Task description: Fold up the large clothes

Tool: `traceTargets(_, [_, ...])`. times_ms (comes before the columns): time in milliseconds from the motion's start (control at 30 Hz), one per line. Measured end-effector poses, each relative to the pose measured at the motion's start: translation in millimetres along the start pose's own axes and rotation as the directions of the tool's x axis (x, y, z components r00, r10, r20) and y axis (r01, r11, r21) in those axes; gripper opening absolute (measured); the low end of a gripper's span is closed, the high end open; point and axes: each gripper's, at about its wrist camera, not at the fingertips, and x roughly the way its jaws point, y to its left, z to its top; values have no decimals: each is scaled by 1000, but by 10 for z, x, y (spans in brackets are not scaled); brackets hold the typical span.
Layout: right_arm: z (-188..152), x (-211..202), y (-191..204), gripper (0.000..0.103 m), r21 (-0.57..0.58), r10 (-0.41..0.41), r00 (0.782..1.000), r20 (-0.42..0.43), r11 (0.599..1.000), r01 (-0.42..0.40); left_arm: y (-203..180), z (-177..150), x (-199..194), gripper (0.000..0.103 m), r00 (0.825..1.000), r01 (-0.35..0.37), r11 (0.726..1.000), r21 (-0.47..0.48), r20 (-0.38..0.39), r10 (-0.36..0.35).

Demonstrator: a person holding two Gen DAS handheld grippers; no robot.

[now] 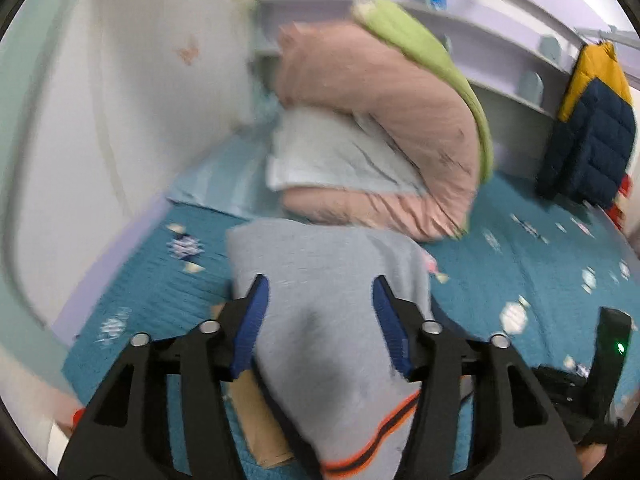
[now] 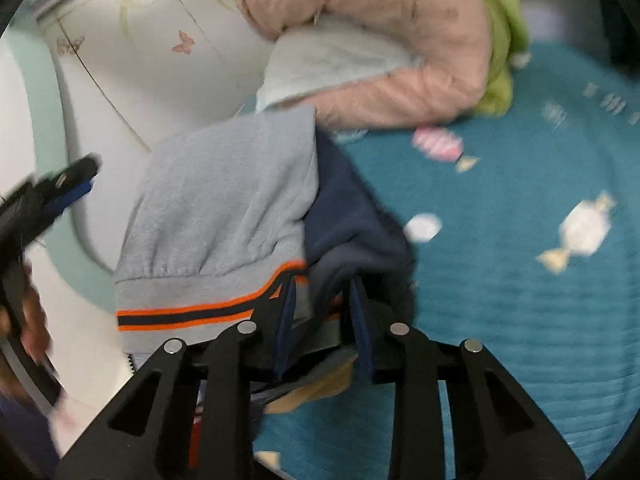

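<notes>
A grey sweatshirt [image 1: 320,304] with an orange-and-navy striped hem and a navy inner part lies bunched on the teal bedspread [image 1: 540,256]. My left gripper [image 1: 320,292] is open, its blue pads either side of the grey cloth without clamping it. In the right wrist view the sweatshirt [image 2: 228,208] hangs lifted, and my right gripper [image 2: 324,292] is shut on its hem where grey and navy [image 2: 352,220] layers meet. The left gripper also shows at the left edge of the right wrist view [image 2: 72,184].
A folded pink quilt [image 1: 380,120] with a light blue pillow [image 1: 336,156] and a green blanket [image 1: 432,48] is piled at the head of the bed. A yellow-and-navy puffer jacket [image 1: 592,120] hangs at right. The white wall [image 1: 120,100] borders the left. A tan cloth [image 1: 260,428] lies under the sweatshirt.
</notes>
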Motion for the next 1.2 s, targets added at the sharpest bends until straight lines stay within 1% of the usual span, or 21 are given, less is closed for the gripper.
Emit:
traceTargets(33, [13, -42, 24, 26, -14, -23, 1000, 20, 1000, 23, -3, 30, 89, 57, 1000, -14, 1000, 13, -18, 15])
traceTargets(67, [38, -62, 65, 26, -32, -28, 999, 37, 999, 29, -4, 49, 239, 57, 998, -27, 999, 42, -64, 29])
traceTargets(100, [53, -48, 105, 26, -48, 8, 999, 32, 999, -6, 6, 47, 408, 57, 992, -34, 997, 65, -115, 41])
traceTargets(167, [83, 129, 223, 19, -83, 140, 990, -26, 986, -142, 60, -11, 609, 57, 985, -38, 996, 76, -165, 50])
traceTargets(200, [87, 231, 279, 16, -102, 171, 984, -55, 979, -176, 104, -35, 710, 57, 981, -61, 995, 81, -180, 74])
traceTargets(233, [81, 353, 323, 14, -120, 174, 981, -88, 976, -184, 140, -55, 739, 56, 979, -71, 994, 77, -186, 84])
traceTargets(267, [57, 557, 357, 13, -150, 108, 986, -131, 980, -127, 193, -59, 786, 56, 977, -78, 995, 64, -192, 88])
traceTargets(300, [38, 692, 336, 6, -160, 64, 986, -155, 983, -89, 252, -60, 829, 56, 976, -78, 996, 46, -202, 86])
traceTargets(333, [27, 891, 243, 0, -133, 53, 980, -192, 988, -80, 308, -58, 872, 56, 973, -72, 997, 24, -216, 76])
traceTargets(367, [22, 980, 184, 0, -102, 70, 976, -208, 990, -93, 373, -47, 939, 58, 970, -58, 998, -1, -235, 56])
traceTargets(433, [69, 1099, 163, 0, -102, 44, 977, -208, 993, -66, 430, -37, 1079, 58, 964, -45, 999, 0, -263, 44])
traceTargets(533, [150, 1185, 286, 0, -111, 34, 975, -218, 992, -59, 460, -3, 1280, 58, 952, -98, 995, 4, -290, 95])
traceTargets(633, [243, 1273, 281, 0, -44, 69, 968, -242, 996, -82, 546, 46, 1426, 58, 949, -116, 993, -26, -300, 103])
traceTargets(700, [281, 1311, 305, 0, -41, 72, 968, -240, 996, -85, 600, 57, 1508, 58, 946, -120, 992, -48, -309, 99])
traceTargets(800, [301, 1341, 316, 0, -30, 80, 968, -237, 996, -90, 619, 59, 1543, 58, 948, -124, 991, -55, -301, 102])
traceTargets(867, [294, 1318, 263, 0, -4, 111, 966, -233, 993, -115, 595, 48, 1499, 58, 953, -124, 991, -48, -285, 106])
traceTargets(967, [279, 1238, 225, 4, 10, 157, 965, -211, 987, -158, 559, 37, 1345, 59, 965, -101, 994, -44, -247, 88])
traceTargets(1000, [270, 1185, 221, 7, 14, 170, 965, -200, 985, -170, 543, 31, 1277, 62, 970, -100, 994, -37, -227, 89])
traceTargets(1067, [251, 1058, 217, 20, 26, 203, 962, -181, 979, -202, 492, 6, 1094, 73, 978, -106, 994, -25, -183, 99])
traceTargets(1100, [242, 984, 220, 32, 28, 212, 962, -174, 977, -211, 468, -8, 1007, 73, 979, -122, 992, -17, -164, 117])
traceTargets(1200, [228, 749, 260, 33, -1, 229, 957, -177, 972, -233, 415, -74, 694, 77, 984, -139, 990, -19, -115, 136])
